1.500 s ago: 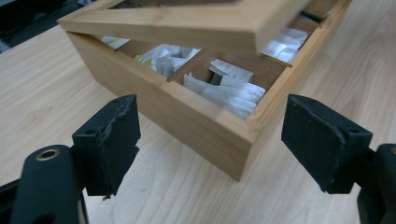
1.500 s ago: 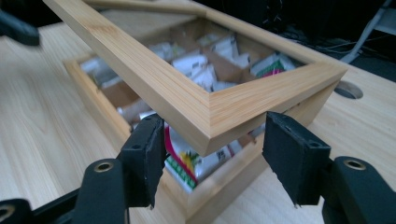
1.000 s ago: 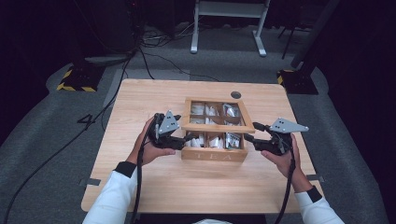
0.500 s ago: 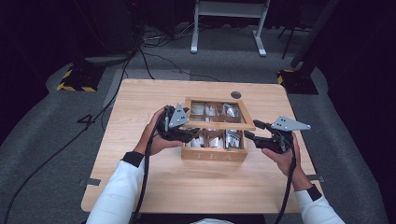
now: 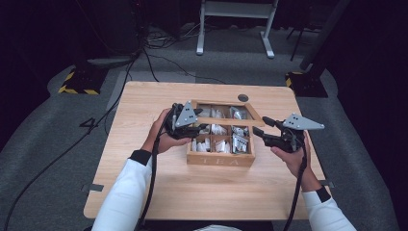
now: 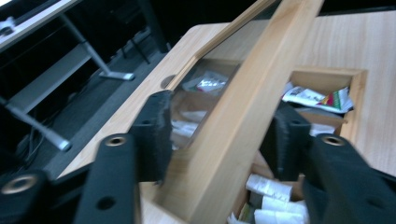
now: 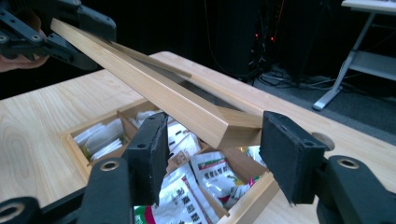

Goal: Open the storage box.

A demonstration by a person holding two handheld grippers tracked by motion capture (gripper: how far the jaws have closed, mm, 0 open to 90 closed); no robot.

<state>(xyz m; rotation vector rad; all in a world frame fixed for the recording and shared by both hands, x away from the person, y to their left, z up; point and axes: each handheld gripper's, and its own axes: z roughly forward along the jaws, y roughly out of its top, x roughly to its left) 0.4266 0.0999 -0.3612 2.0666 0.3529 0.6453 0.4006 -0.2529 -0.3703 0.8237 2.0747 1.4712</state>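
Here a person works at a wooden surface (image 5: 144, 192) with a tool in each hand. A wooden box (image 5: 220, 160) sits in the middle of the surface, and the word TEA is on its front wall. The box is split into small parts, and white tea packets (image 7: 187, 196) lie in them.

The lid (image 6: 233, 126) of the box has a wooden frame with a clear window in it. It is lifted up and slants over the box, high on the left side and low on the right.

The left tool (image 6: 219, 140) has just been closing its jaws. They now squeeze the front bar of the lid from both sides. In the high view the left tool (image 5: 196, 126) sits at the left edge of the box, with the hand (image 5: 166, 139) behind it.

The right tool (image 7: 215, 154) has its jaws partly open. The corner of the lid lies between them, but the pads do not press on it. In the high view the right tool (image 5: 260, 129) is just beside the right edge of the box.
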